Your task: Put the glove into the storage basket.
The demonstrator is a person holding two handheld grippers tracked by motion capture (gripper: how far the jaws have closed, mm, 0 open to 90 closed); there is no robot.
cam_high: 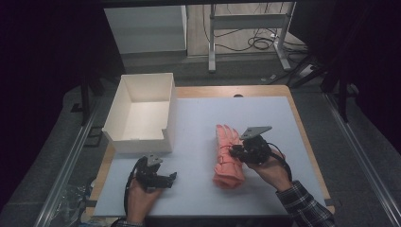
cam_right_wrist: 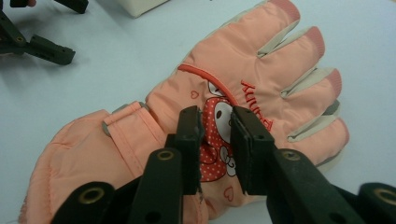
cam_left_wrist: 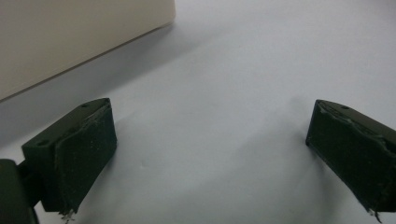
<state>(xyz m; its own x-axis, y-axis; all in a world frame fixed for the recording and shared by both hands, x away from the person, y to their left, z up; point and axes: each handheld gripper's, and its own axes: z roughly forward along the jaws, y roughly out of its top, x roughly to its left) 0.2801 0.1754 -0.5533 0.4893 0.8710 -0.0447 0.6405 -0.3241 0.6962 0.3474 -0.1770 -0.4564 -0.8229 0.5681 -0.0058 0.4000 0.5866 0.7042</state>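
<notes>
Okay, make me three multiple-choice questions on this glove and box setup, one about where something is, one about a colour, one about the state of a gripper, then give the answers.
1. Where does the white box stand on the table?
A. at its far left part
B. at its near right corner
C. on top of the glove

2. What is the main colour of the glove?
A. dark blue
B. salmon pink
C. green

3. How does the left hand-held gripper stand?
A. clamped on the glove
B. shut on the box wall
C. open, with nothing between its jaws

Answers:
1 A, the high view shows the box at the table's far left, apart from the glove.
2 B, the padded fabric is salmon pink with pale trim between the fingers.
3 C, the left gripper view shows both jaws wide apart over bare table.
</notes>
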